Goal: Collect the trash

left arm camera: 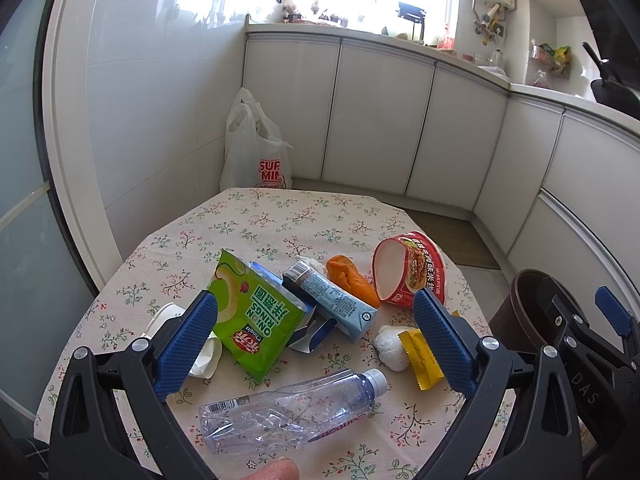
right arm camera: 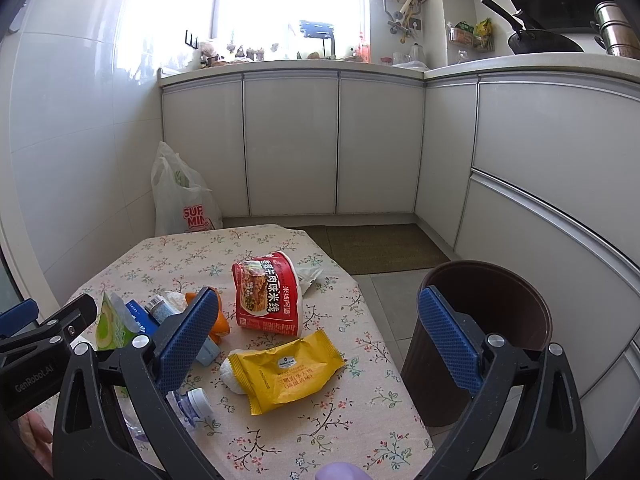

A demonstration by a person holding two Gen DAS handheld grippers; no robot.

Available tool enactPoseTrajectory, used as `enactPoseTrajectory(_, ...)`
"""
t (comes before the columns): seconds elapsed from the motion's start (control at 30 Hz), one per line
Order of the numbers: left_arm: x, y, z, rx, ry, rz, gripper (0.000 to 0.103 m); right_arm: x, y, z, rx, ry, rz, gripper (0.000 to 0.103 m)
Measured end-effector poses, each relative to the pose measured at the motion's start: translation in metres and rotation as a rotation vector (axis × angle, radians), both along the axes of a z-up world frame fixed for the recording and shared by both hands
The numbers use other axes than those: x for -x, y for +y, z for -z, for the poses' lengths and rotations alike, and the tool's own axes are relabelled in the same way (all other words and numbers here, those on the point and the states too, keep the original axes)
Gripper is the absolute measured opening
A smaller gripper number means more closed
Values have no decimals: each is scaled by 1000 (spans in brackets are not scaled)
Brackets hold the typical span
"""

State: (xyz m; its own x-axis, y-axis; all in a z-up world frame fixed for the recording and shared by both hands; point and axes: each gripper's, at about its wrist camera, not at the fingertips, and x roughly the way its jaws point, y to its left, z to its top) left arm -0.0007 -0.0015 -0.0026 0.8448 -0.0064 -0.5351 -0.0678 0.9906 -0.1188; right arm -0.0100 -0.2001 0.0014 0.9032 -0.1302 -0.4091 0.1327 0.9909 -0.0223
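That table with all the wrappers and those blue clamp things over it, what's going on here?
A person holds a two-finger gripper in each hand over a floral-cloth table strewn with trash: a green onion-rings snack bag, a crushed clear plastic bottle, a red instant-noodle cup on its side, and a yellow snack wrapper. The left gripper and right gripper are both open and empty. A brown waste bin stands beside the table. Nothing is picked up yet.

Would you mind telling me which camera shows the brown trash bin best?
The right wrist view: the brown trash bin shows its open rim, inside and wall beside the table. The left wrist view catches only part of it, behind the right gripper.
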Motion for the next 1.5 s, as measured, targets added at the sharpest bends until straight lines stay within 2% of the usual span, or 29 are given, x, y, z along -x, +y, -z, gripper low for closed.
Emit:
enactPoseTrajectory(0.4,-2,-1,3,-1,13,-8,95,-1,-2,6,-2,25,4,96)
enactPoseTrajectory(0.5,-4,1,5,-1,26,-20,95,-6,-1,8,-12,60,5,96)
enactPoseTrajectory(0.57,-8,4,9,-2,56,-45,96,-12,-3,11,-29,106,6,96)
enactPoseTrajectory(0.8,-40,36,26,31,241,-97,96,-44,-25,8,-119,290,39,96)
enactPoseTrajectory(0.9,-55,56,14,98,247,-103,96,-60,-33,-2,-148,329,33,96)
enactPoseTrajectory(0.97,-68,70,-4,146,219,-97,96,-72,-35,-8,-140,350,12,96)
enactPoseTrajectory(1.07,-95,86,-29,149,186,-63,96,-86,-39,-5,-146,352,0,96)
enactPoseTrajectory(1.13,-122,89,-27,129,277,33,96,-91,-47,6,-171,354,0,96)
enactPoseTrajectory(1.17,-134,90,-17,115,369,74,96,-92,-50,15,-179,373,9,96)
enactPoseTrajectory(1.2,-142,91,-6,101,448,88,96,-95,-52,23,-189,409,20,96)
enactPoseTrajectory(1.23,-146,94,5,98,492,90,96,-99,-54,29,-216,445,15,96)
enactPoseTrajectory(1.27,-147,98,17,116,512,84,96,-101,-55,32,-249,463,-5,96)
enactPoseTrajectory(1.3,-147,106,30,167,527,63,96,-102,-56,33,-266,469,-15,96)
enactPoseTrajectory(1.37,-150,122,56,290,636,-16,96,-103,-54,33,-260,467,-16,96)
enactPoseTrajectory(1.4,-153,128,61,350,656,-23,96,-104,-52,34,-257,466,-19,96)
enactPoseTrajectory(1.43,-153,133,58,387,637,-26,96,-104,-51,34,-258,467,-22,96)
enactPoseTrajectory(1.5,-150,141,45,357,606,-80,96,-106,-48,35,-265,477,-31,96)
